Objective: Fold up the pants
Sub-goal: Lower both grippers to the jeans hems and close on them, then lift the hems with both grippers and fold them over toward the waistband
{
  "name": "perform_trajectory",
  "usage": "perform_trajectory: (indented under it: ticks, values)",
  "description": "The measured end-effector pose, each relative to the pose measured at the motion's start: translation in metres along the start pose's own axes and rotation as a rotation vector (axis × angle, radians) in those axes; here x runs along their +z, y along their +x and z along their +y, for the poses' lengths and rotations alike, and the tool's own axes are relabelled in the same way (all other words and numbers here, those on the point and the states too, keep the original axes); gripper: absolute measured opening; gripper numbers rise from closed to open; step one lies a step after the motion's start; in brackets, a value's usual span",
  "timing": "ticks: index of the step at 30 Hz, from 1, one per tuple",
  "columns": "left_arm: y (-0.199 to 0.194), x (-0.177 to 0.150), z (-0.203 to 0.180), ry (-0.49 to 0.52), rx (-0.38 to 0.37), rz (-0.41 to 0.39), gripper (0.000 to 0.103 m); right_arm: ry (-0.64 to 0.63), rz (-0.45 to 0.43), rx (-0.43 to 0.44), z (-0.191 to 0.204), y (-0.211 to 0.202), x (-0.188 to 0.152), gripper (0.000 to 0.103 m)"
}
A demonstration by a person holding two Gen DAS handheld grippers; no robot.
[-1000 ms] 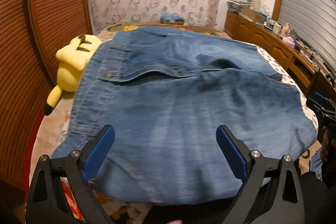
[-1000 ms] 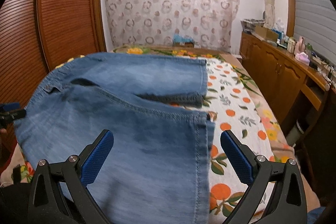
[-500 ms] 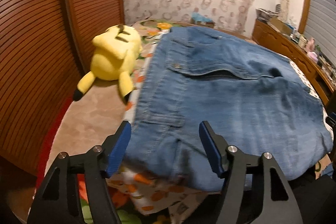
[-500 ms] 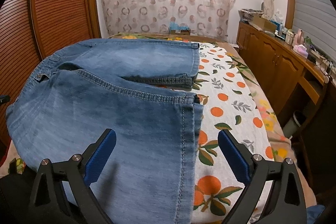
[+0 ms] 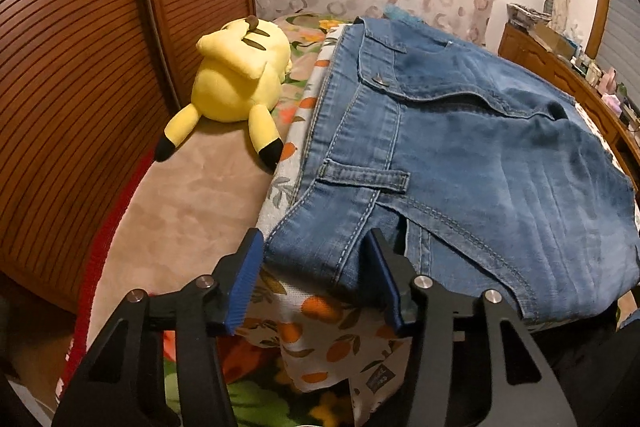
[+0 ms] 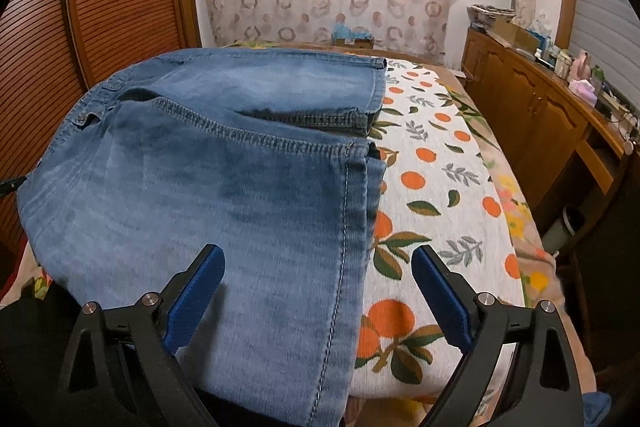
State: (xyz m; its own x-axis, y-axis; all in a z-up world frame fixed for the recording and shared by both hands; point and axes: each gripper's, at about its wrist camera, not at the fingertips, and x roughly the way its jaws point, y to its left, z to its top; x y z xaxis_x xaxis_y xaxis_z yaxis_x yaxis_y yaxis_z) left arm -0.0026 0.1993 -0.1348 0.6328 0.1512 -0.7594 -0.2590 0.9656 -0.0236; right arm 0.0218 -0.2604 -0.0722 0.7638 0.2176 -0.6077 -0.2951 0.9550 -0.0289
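The jeans [image 5: 460,163] lie spread flat on the bed [image 6: 436,187], on its orange-print cover, with one leg above the other and a gap between them, which suits a fold that brings the near half over the far half. The left tool [image 5: 316,279] sits at the near waistband corner, its blue pads on either side of that corner but not pressed together; the jaws are parted around the denim, seemingly lined up to pinch it, though I cannot tell whether either pad touches the cloth. That corner, just ahead of the tool, is a sensible hold, since the thick seam and belt loop beyond it give a firm edge. The right tool [image 6: 316,287] hovers wide open above the near leg's hem end, the hem seam running between its fingers and the bare cover to its right. Holding both ends of the same long edge would let the edge lift evenly. A yellow plush toy [image 5: 236,83] lies well off to the left of the left tool, clear of the fold path.
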Motion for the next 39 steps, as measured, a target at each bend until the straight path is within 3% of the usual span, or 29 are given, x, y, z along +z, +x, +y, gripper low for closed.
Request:
perform_trajectory:
  ticks: [15, 17, 20, 24, 26, 28, 34, 39]
  values:
    - [0.007, -0.002, -0.003, 0.014, 0.020, -0.005, 0.049, -0.008, 0.037, 0.012, -0.001, -0.005, -0.006, 0.091]
    - [0.006, -0.003, -0.005, 0.020, 0.031, -0.013, 0.045, 0.001, 0.044, 0.018, -0.002, -0.005, -0.008, 0.077]
    - [0.004, -0.005, -0.012, 0.038, 0.020, -0.028, 0.026, 0.017, 0.064, 0.024, -0.003, -0.001, -0.009, 0.068]
    - [0.003, -0.004, -0.019, 0.059, 0.032, -0.039, 0.018, -0.001, 0.064, 0.016, 0.002, -0.001, -0.009, 0.062]
    - [0.000, -0.003, -0.018, 0.054, 0.027, -0.045, 0.017, 0.001, 0.061, 0.013, 0.001, -0.002, -0.008, 0.052]
    - [-0.006, 0.000, -0.021, 0.064, 0.033, -0.059, 0.016, 0.000, 0.062, 0.008, 0.001, -0.002, -0.006, 0.048]
    - [-0.033, 0.021, -0.029, 0.087, 0.005, -0.153, 0.015, 0.000, 0.062, 0.046, 0.000, 0.000, -0.002, 0.017]
    - [-0.051, 0.045, -0.045, 0.130, -0.005, -0.227, 0.015, 0.002, 0.012, 0.064, -0.006, -0.007, 0.012, 0.014]
